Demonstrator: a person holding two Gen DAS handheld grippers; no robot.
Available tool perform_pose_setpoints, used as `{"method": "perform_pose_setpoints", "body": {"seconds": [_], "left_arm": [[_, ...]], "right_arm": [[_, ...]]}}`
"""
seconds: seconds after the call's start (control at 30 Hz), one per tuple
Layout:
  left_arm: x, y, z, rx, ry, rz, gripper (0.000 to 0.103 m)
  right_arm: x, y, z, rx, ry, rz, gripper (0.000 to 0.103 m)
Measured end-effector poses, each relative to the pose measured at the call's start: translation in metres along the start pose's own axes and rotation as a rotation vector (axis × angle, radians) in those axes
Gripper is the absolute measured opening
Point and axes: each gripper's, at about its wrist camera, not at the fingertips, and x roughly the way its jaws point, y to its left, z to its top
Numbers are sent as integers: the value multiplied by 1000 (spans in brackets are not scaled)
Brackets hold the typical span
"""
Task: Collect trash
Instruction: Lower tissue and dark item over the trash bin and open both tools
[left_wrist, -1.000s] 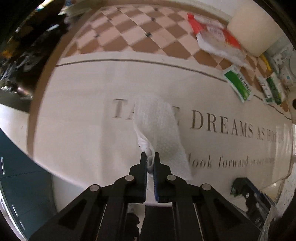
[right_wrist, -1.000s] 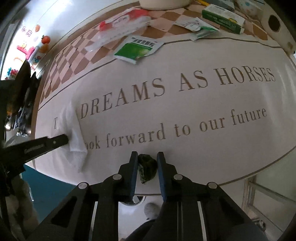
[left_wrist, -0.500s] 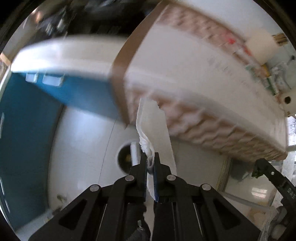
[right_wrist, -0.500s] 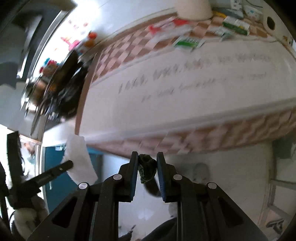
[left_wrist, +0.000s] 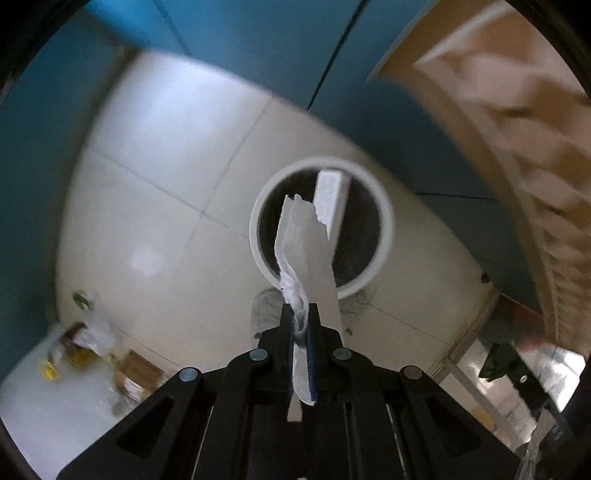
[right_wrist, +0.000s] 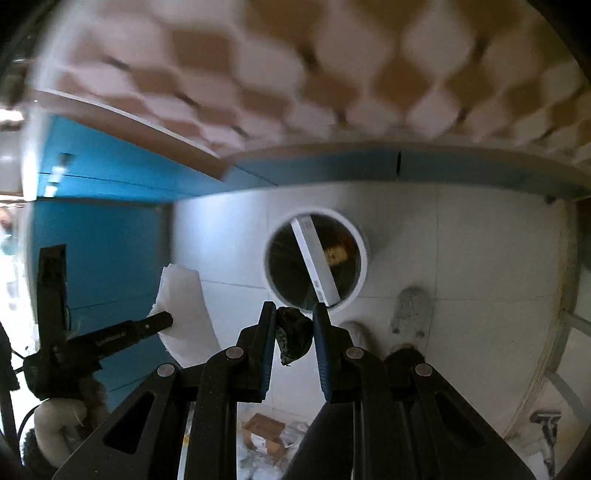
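White tiled floor (left_wrist: 155, 177), round bin (left_wrist: 384, 225), left tool (left_wrist: 300, 325) pinching paper towel (left_wrist: 295, 240) lengthwise toward it, right tool (right_wrist: 294, 325) pinching dark scrap (right_wrist: 293, 336).

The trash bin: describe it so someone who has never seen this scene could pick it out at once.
Start from the pale tiled floor below the blue cabinet fronts. On it stands the trash bin, seen from above as a white ring around a dark interior, just beyond the right gripper. It is the only round open container there, with a long white strip lying inside it.
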Motion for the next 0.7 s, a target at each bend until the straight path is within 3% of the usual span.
{"method": "perform_pose_setpoints", "body": {"seconds": [0.13, 0.27, 0.47, 0.5, 0.53, 0.57, 0.6, 0.63, 0.7], "left_arm": [[79, 8, 28, -10, 54, 10, 4], [128, 7, 47, 27, 82, 62, 7], [142, 16, 46, 30, 73, 94, 10], [144, 18, 46, 23, 72, 95, 21], [143, 21, 45, 18, 67, 91, 45], [140, 23, 44, 13, 56, 91, 62], [137, 25, 45, 9, 37, 101, 88], [133, 26, 46, 7, 19, 105, 94], [121, 29, 41, 9, -5, 121, 95]], "right_arm": [[103, -35, 17, 13, 55, -20, 21], [170, -60, 29, 4, 88, -43, 21], [240, -70, 38, -28, 170, -50, 22], [249, -68, 39, -36, 179, -53, 22], [256, -66, 39, -44, 186, -56, 22], [263, -64, 39, -50, 192, -58, 23], [268, -62, 38, -57, 199, -66, 24], [271, -60, 37, -64, 205, -74, 27], [270, -58, 35, -75, 202, -98, 46]]}}
